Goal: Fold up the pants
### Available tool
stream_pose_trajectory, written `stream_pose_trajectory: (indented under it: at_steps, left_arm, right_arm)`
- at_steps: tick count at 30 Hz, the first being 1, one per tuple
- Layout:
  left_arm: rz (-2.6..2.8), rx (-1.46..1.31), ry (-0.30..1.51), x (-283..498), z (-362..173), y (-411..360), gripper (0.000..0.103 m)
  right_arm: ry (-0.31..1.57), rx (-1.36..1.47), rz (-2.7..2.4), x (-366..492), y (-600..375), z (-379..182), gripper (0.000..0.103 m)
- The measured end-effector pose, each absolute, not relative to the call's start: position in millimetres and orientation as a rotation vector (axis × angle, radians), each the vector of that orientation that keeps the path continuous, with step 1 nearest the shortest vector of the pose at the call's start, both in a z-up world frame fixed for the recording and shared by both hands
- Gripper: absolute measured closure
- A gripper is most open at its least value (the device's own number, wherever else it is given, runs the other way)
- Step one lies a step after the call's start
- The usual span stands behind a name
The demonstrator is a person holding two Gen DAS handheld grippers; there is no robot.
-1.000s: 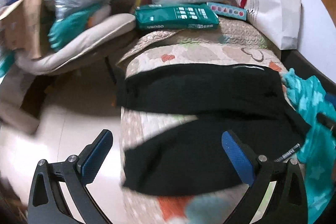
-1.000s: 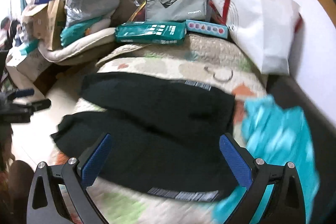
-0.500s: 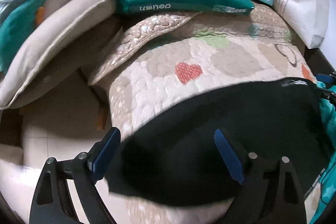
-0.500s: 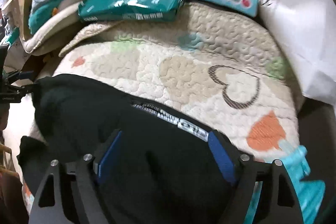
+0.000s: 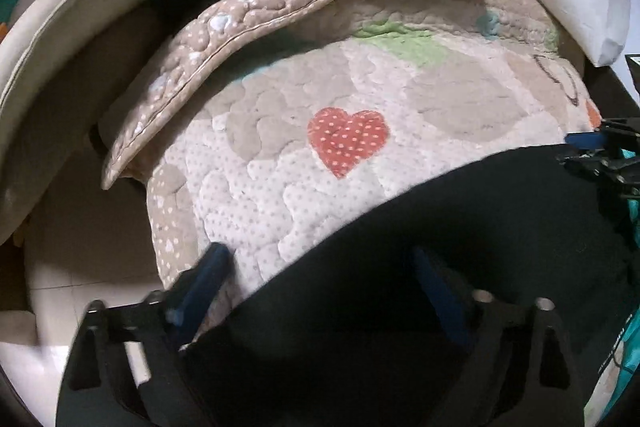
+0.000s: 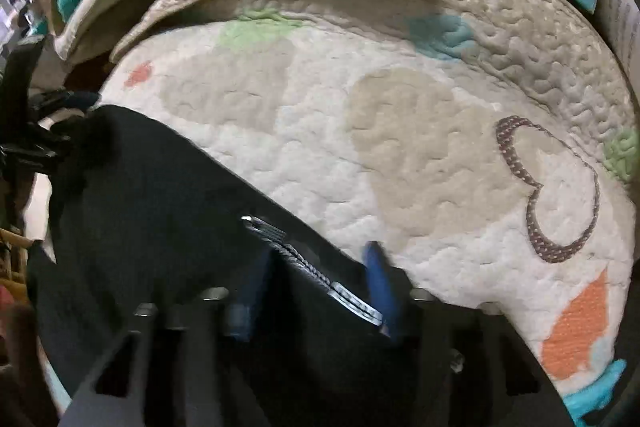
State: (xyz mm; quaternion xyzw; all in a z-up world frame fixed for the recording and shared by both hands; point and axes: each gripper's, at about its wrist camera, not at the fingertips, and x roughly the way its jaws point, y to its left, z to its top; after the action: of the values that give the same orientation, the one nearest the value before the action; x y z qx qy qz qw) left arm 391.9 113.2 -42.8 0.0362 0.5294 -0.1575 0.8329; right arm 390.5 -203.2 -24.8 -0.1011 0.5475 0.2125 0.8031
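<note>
Pants (image 5: 460,267) lie long ways across the quilt (image 5: 320,187), with the left gripper (image 5: 320,291) spread wide over the leg end and the right gripper (image 6: 316,283) pinched narrow around the waistband (image 6: 312,267) at the other end.
</note>
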Motion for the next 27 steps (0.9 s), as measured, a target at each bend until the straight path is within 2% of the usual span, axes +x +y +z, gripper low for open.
stream_pose_trajectory:
  at_steps: [1, 2, 4, 6, 18, 22, 27]
  left_arm:
    - [-0.337, 0.076, 1.118, 390, -40, 113, 0.043]
    - [-0.350, 0.072, 1.112, 387, -35, 113, 0.076]
    - [-0.371, 0.055, 1.121, 382, -28, 112, 0.098]
    - [-0.363, 0.089, 1.104, 372, -19, 104, 0.098]
    - [-0.316, -0.037, 0.933, 277, 58, 119, 0.098]
    - [-0.317, -0.060, 0.900, 225, 64, 116, 0.098]
    - [-0.291, -0.079, 0.911, 144, 44, 111, 0.098]
  right_arm:
    - [1.179, -0.197, 0.450, 390, -205, -24, 0.086]
    - [1.177, -0.172, 0.448, 388, -207, -22, 0.086]
    - [1.157, -0.175, 0.439, 381, -205, -15, 0.091]
    - [1.141, -0.177, 0.435, 373, -202, -5, 0.097]
    - [1.034, -0.215, 0.402, 282, -195, 68, 0.097]
    - [1.037, -0.267, 0.414, 228, -188, 74, 0.097]
    - [1.101, -0.315, 0.432, 153, -188, 51, 0.097]
